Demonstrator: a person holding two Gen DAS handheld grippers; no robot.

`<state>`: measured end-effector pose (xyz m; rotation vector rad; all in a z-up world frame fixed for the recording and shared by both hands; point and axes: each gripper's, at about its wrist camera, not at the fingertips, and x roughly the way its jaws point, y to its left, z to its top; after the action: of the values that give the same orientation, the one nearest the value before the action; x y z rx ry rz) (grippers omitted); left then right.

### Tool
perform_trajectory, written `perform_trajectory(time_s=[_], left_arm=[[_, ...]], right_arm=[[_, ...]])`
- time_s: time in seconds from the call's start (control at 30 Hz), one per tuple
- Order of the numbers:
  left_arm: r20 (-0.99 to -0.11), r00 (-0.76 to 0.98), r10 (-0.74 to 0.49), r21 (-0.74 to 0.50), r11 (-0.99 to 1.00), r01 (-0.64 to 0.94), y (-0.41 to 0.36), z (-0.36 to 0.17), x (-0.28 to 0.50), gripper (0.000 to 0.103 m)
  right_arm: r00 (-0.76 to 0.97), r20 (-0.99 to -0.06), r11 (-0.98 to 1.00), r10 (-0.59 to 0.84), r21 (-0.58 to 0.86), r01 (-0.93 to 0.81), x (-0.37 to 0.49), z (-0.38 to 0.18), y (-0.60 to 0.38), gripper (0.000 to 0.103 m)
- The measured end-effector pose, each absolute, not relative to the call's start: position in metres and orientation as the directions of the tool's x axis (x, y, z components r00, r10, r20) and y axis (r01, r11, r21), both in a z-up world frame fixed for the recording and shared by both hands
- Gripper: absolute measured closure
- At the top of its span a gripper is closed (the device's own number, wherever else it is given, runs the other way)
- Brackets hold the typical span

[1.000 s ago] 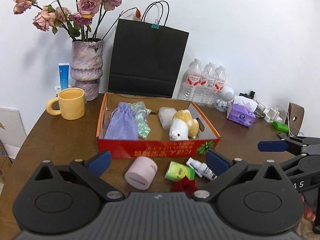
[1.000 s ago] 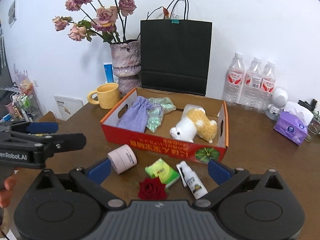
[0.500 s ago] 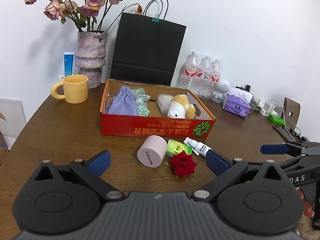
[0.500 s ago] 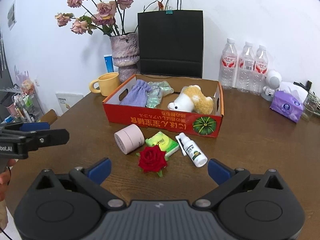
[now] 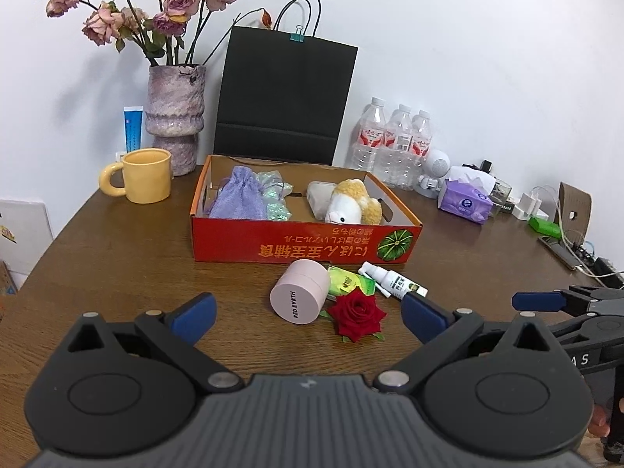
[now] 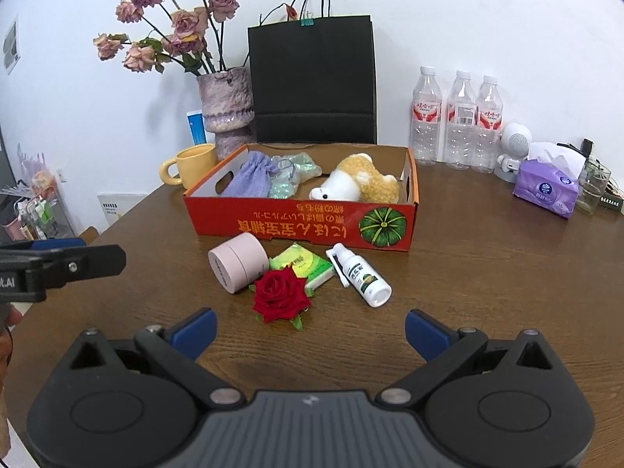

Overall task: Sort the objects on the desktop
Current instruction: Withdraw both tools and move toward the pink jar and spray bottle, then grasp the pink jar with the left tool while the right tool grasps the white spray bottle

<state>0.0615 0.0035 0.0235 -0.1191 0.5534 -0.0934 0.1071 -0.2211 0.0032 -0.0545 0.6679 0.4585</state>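
Note:
A red cardboard box (image 5: 304,247) (image 6: 296,228) holds a purple pouch (image 5: 238,199), a glittery bag (image 5: 275,199) and a plush toy (image 5: 351,204). In front of it lie a pink round jar (image 5: 300,296) (image 6: 238,267) on its side, a green packet (image 5: 349,280) (image 6: 302,269), a red rose (image 5: 357,314) (image 6: 280,294) and a white spray bottle (image 5: 394,282) (image 6: 360,275). My left gripper (image 5: 308,314) is open, hovering short of the jar and rose. My right gripper (image 6: 310,329) is open too, just short of the rose. Neither holds anything.
At the back stand a vase of dried roses (image 5: 175,117), a yellow mug (image 5: 144,175), a black paper bag (image 5: 284,93), three water bottles (image 5: 396,144) and a purple tissue pack (image 5: 464,202). Cables and chargers (image 5: 546,222) lie at the right edge.
Both grippers have pulled back from the box and risen, so the loose items now lie farther ahead. Nothing was grasped.

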Motion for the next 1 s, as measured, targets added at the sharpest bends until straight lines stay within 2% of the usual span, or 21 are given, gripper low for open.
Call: perform_trajectory(time_s=[0.6, 1.0], left_arm=[[-0.555, 0.828, -0.083, -0.111, 0.994, 0.025, -0.004, 0.011, 0.078, 0.0], [-0.576, 0.817, -0.03, -0.085, 0.996, -0.022, 0.005, -0.009, 0.117, 0.0]], right_arm=[[0.683, -0.61, 0.897, 0.403, 0.114, -0.428, 0.124, -0.016, -0.231, 0.0], [0.698, -0.61, 0.901, 0.374, 0.061, -0.429, 0.165, -0.043, -0.23, 0.0]])
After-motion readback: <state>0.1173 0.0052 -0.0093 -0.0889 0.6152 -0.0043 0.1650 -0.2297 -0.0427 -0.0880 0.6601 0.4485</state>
